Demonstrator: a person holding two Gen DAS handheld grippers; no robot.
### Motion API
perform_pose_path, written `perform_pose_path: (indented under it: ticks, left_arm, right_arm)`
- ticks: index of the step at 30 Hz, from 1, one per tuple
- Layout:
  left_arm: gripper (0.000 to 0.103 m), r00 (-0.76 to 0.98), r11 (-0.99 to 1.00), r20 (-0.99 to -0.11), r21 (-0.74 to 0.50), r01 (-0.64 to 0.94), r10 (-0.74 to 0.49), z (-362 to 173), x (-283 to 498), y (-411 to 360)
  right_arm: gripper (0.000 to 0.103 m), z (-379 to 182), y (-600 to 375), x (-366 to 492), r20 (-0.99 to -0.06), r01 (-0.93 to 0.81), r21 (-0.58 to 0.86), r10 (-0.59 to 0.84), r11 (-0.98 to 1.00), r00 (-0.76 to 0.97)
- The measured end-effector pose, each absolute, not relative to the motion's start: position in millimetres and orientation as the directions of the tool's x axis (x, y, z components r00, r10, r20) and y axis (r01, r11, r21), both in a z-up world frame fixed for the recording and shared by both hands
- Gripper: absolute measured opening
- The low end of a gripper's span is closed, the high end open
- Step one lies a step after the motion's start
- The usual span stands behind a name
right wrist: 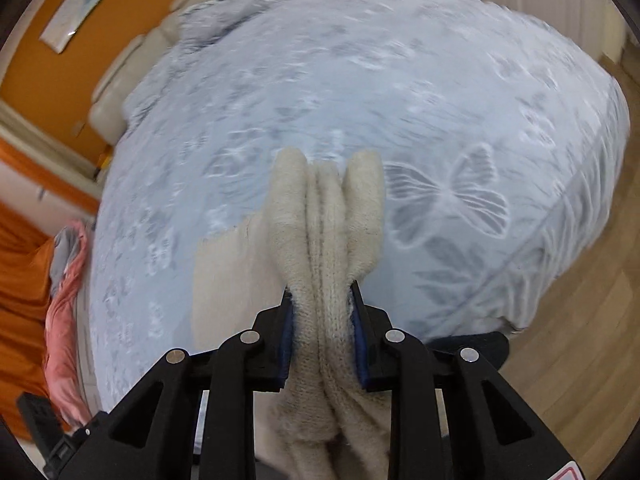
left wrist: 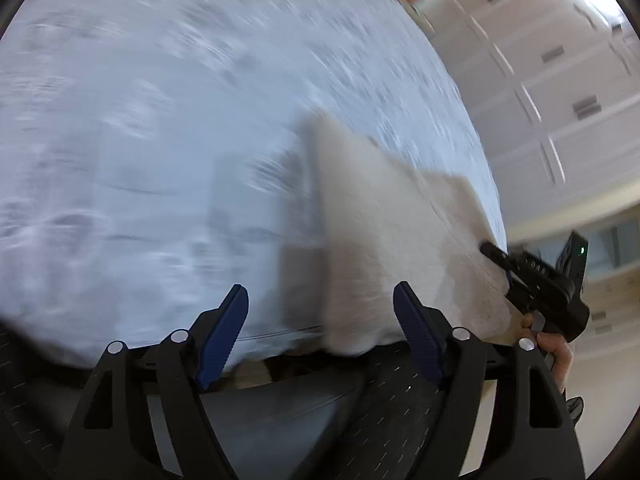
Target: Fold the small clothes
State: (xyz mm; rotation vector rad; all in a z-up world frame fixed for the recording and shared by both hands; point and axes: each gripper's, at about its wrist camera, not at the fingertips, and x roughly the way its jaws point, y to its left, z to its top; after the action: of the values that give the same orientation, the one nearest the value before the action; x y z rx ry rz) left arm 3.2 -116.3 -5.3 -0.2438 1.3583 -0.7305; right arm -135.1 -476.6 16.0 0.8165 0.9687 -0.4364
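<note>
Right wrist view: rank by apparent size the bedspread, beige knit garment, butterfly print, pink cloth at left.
1. bedspread
2. beige knit garment, inflated by nearness to the camera
3. and 4. butterfly print and pink cloth: too close to rank

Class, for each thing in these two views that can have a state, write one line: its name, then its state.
Left tongs: open, nothing between the pads.
Right tongs: shut on the beige knit garment.
Beige knit garment: bunched in folds at the grip, the rest lying on the bed.
Bedspread: spread over the bed, butterfly pattern up.
Pink cloth: crumpled beside the bed.
</note>
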Motion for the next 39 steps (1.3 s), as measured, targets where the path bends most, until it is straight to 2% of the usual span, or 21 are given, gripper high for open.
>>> perform_pose_path:
  ticks: [3,5,7,10,11,12,14,15,16,21,26,29,30,32,33,34,35,36,37,38,39]
  left_arm:
    - [0.077,-0.024,0.758,-0.807,-0.564,0.328,-0.59,-36.8,8.0,-160.0]
    - [0.077,-0.075,0.76,-0.812,-0.57,0.312,-0.579,-58.6,12.4,-181.9]
    - [0.083,-0.101,0.762,-0.81,-0.58,0.289,-0.578,-74.9,14.2,-191.1]
    - [0.086,-0.143,0.744,-0.769,-0.639,0.197,-0.623,-92.9,17.5,-194.5]
    - [0.085,-0.164,0.728,-0.746,-0.665,0.164,-0.645,-96.1,16.3,-194.8]
    - [0.075,-0.181,0.709,-0.719,-0.693,0.13,-0.671,-98.6,16.4,-194.7]
    - [0.058,-0.164,0.709,-0.723,-0.69,0.143,-0.671,-91.1,16.8,-194.4]
    - [0.047,-0.162,0.7,-0.721,-0.693,0.172,-0.674,-83.1,16.3,-194.8]
    - [0.043,-0.157,0.689,-0.716,-0.697,0.198,-0.68,-73.7,17.0,-193.0]
    - [0.041,-0.041,0.633,-0.671,-0.717,0.293,-0.741,8.6,30.6,-139.7]
    - [0.042,0.109,0.612,-0.622,-0.699,0.37,-0.776,109.2,58.6,-52.4]
    - [0.045,0.209,0.66,-0.641,-0.626,0.415,-0.739,148.0,72.7,-14.9]
    - [0.053,0.237,0.682,-0.653,-0.6,0.419,-0.72,151.4,78.8,-7.0]
    - [0.063,0.292,0.744,-0.697,-0.524,0.415,-0.655,136.9,95.6,3.7]
    - [0.074,0.311,0.78,-0.728,-0.487,0.393,-0.611,120.0,103.2,8.5]
    - [0.076,0.316,0.808,-0.755,-0.459,0.369,-0.574,100.8,109.8,19.7]
    - [0.075,0.315,0.849,-0.797,-0.422,0.319,-0.515,69.7,115.4,25.4]
    - [0.069,0.306,0.879,-0.832,-0.386,0.28,-0.463,48.2,116.2,26.9]
    - [0.065,0.292,0.9,-0.859,-0.356,0.253,-0.421,31.1,113.1,34.3]
    - [0.065,0.288,0.907,-0.866,-0.35,0.234,-0.408,20.4,105.8,43.8]
    - [0.066,0.299,0.906,-0.86,-0.355,0.23,-0.413,17.9,99.7,46.6]
  right_arm:
    - [0.033,-6.4,-490.8,-137.4,-0.846,0.651,0.469,0.092,0.598,0.525]
    - [0.044,-14.5,-498.9,-139.5,-0.837,0.652,0.502,0.129,0.568,0.532]
    - [0.051,-19.2,-504.2,-139.1,-0.831,0.65,0.524,0.163,0.551,0.532]
    - [0.063,-26.2,-504.0,-133.0,-0.831,0.632,0.534,0.213,0.562,0.514]
    - [0.063,-28.1,-502.0,-131.1,-0.834,0.627,0.533,0.224,0.569,0.505]
    - [0.063,-30.7,-498.4,-127.2,-0.835,0.611,0.533,0.246,0.585,0.493]
    - [0.035,-28.8,-488.8,-120.6,-0.835,0.569,0.527,0.263,0.631,0.482]
    - [0.035,-21.7,-483.5,-117.7,-0.833,0.552,0.524,0.255,0.648,0.491]
    - [0.032,-12.7,-478.5,-115.9,-0.818,0.534,0.54,0.258,0.65,0.514]
    - [0.029,63.8,-434.7,-97.1,-0.713,0.365,0.606,0.279,0.706,0.644]
    - [0.029,135.1,-387.2,-83.3,-0.504,0.153,0.731,0.377,0.665,0.777]
    - [0.03,152.7,-355.3,-68.6,-0.386,0.05,0.793,0.438,0.608,0.812]
    - [0.03,151.7,-344.1,-60.2,-0.38,0.038,0.788,0.438,0.614,0.815]
    - [0.037,135.2,-326.4,-37.5,-0.42,0.061,0.764,0.424,0.642,0.802]
    - [0.04,113.3,-317.9,-18.0,-0.472,0.093,0.737,0.411,0.669,0.78]
    - [0.042,98.3,-314.8,-7.7,-0.512,0.128,0.714,0.388,0.689,0.766]
    - [0.044,60.6,-309.6,12.2,-0.625,0.229,0.64,0.324,0.733,0.71]
    - [0.044,35.6,-308.0,21.5,-0.718,0.305,0.564,0.274,0.767,0.64]
    - [0.04,17.7,-305.3,28.3,-0.794,0.365,0.484,0.223,0.796,0.566]
    - [0.036,1.8,-301.2,26.5,-0.842,0.404,0.428,0.194,0.808,0.504]
    - [0.036,-0.7,-298.5,17.2,-0.817,0.388,0.475,0.233,0.789,0.527]
